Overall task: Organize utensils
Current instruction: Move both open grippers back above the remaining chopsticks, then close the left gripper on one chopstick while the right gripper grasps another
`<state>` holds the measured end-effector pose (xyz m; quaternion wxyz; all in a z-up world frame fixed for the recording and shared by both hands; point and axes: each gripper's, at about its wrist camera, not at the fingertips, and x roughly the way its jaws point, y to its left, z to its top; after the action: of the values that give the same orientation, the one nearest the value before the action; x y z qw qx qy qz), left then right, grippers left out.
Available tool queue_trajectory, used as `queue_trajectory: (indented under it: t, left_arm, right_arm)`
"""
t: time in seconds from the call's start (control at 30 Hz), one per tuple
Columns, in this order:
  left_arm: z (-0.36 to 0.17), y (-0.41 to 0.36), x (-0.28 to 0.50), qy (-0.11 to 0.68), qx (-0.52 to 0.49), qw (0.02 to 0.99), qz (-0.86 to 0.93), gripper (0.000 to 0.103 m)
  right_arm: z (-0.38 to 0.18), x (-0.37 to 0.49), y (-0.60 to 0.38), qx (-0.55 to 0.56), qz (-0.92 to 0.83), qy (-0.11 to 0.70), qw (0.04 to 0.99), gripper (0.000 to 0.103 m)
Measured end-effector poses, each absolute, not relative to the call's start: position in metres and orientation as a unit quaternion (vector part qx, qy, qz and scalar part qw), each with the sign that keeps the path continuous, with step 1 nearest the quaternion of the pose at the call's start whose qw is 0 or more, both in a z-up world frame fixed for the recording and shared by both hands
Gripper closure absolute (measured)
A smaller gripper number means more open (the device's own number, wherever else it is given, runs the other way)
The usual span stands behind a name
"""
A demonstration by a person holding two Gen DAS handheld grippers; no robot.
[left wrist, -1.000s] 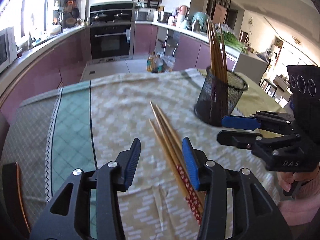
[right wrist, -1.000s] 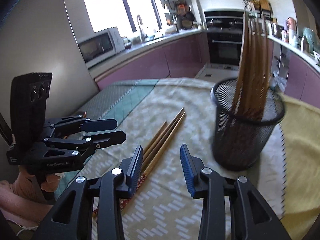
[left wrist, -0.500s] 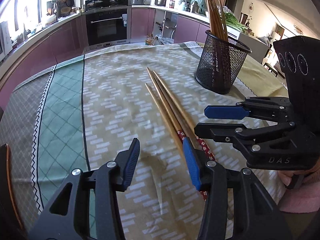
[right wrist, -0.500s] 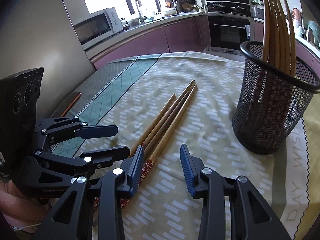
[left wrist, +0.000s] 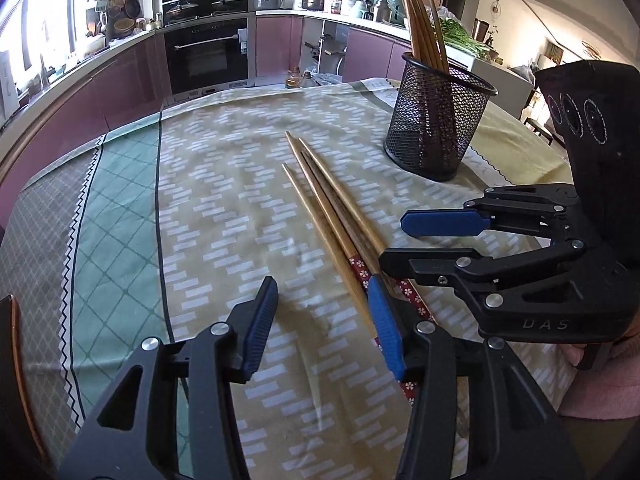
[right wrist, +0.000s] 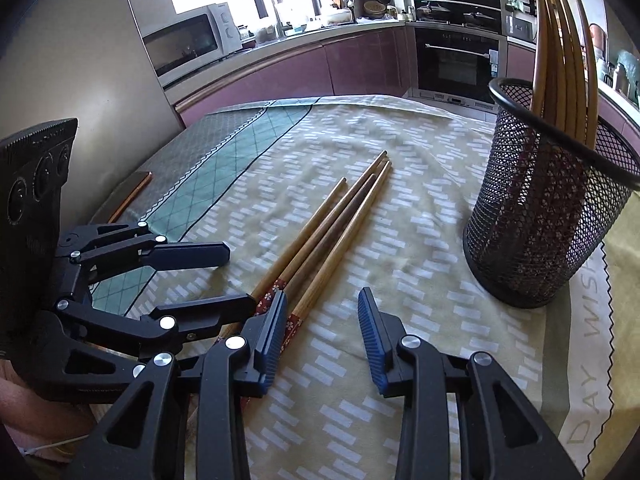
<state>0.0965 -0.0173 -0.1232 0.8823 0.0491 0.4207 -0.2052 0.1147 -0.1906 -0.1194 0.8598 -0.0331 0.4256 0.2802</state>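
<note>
Kitchen table under patterned tablecloth (left wrist: 224, 216). Left gripper (left wrist: 323, 312) at 6 o'clock, jaws partly apart, empty. Right gripper (right wrist: 322, 320) beside it at 3 o'clock, jaws closing, nothing between them. Loose chopsticks (left wrist: 328, 216) lying between both grippers. Mesh cup (left wrist: 436, 124) at 1 o'clock, upright, holding more chopsticks.

I see four wooden chopsticks (left wrist: 326, 208) lying flat and bunched side by side on the tablecloth, just beside the black mesh holder (left wrist: 434, 132), tips pointing away from me. Their near ends carry red floral bands. More chopsticks (right wrist: 564, 56) stand upright inside the holder, leaning against its rim.
</note>
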Motion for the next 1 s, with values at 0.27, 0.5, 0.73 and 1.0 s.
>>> queue_trajectory:
  t: [0.27, 0.5, 0.73, 1.0]
  left_arm:
    - [-0.124, -0.018, 0.100, 0.427, 0.057, 0.882, -0.192, 0.062]
    - [-0.125, -0.020, 0.106, 0.431, 0.070, 0.881, -0.183, 0.066]
    - [-0.125, -0.019, 0.119, 0.436, 0.065, 0.880, -0.178, 0.075]
    - [-0.125, -0.023, 0.137, 0.441, 0.060, 0.878, -0.177, 0.081]
  right_arm:
    - [-0.119, 0.115, -0.195, -0.036, 0.272, 0.427, 0.861, 0.071]
    - [-0.119, 0.115, -0.198, -0.031, 0.265, 0.429, 0.863, 0.070]
    - [-0.118, 0.126, -0.192, -0.034, 0.257, 0.429, 0.865, 0.071]
    - [-0.119, 0.142, -0.186, -0.038, 0.244, 0.428, 0.870, 0.076]
